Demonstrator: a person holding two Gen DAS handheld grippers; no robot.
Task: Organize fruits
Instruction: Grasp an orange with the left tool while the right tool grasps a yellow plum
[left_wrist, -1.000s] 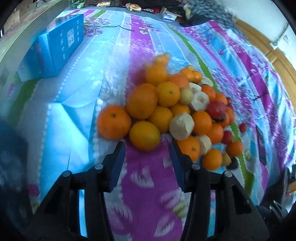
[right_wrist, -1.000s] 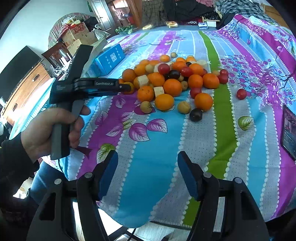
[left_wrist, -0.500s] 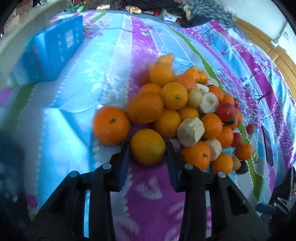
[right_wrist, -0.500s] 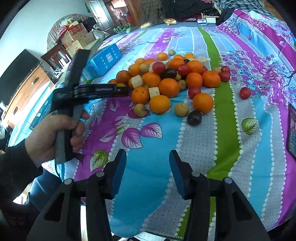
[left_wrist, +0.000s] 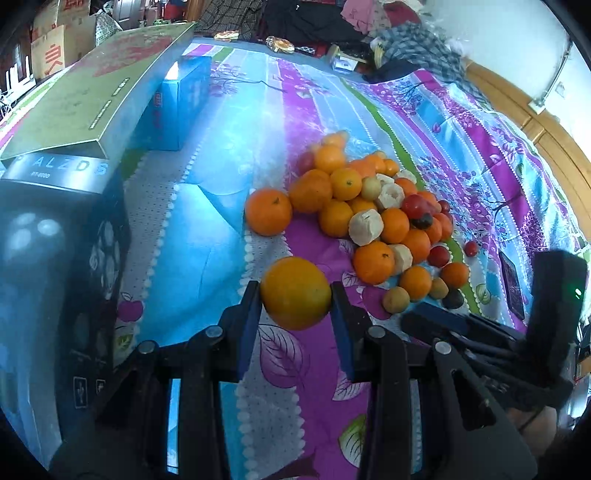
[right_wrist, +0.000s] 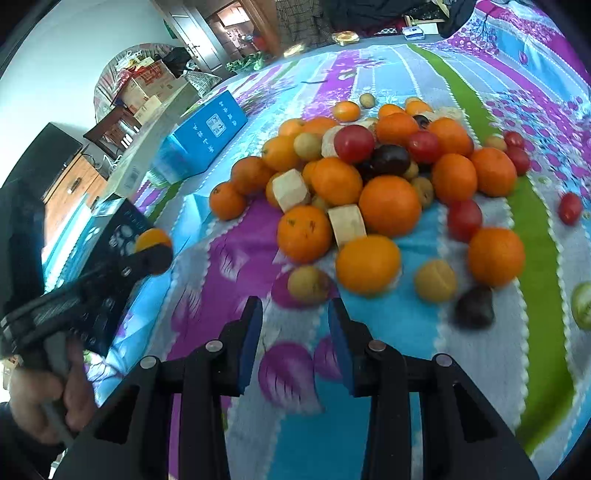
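Empty right tongs (right_wrist: 295, 314) near fruit pile (right_wrist: 373, 173)

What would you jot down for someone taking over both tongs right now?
Left tongs: shut on one orange, held clear of the pile.
Right tongs: empty, jaws just narrowed, nearing a small tan fruit at the pile's front edge.
Fruit pile: mixed, unsorted on the striped cloth.
Done: one orange picked.
Left: place it, sort everything else.

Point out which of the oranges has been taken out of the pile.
The orange clamped in the left gripper: it sits apart from the pile between the blue pads, while every other orange lies on the tablecloth.
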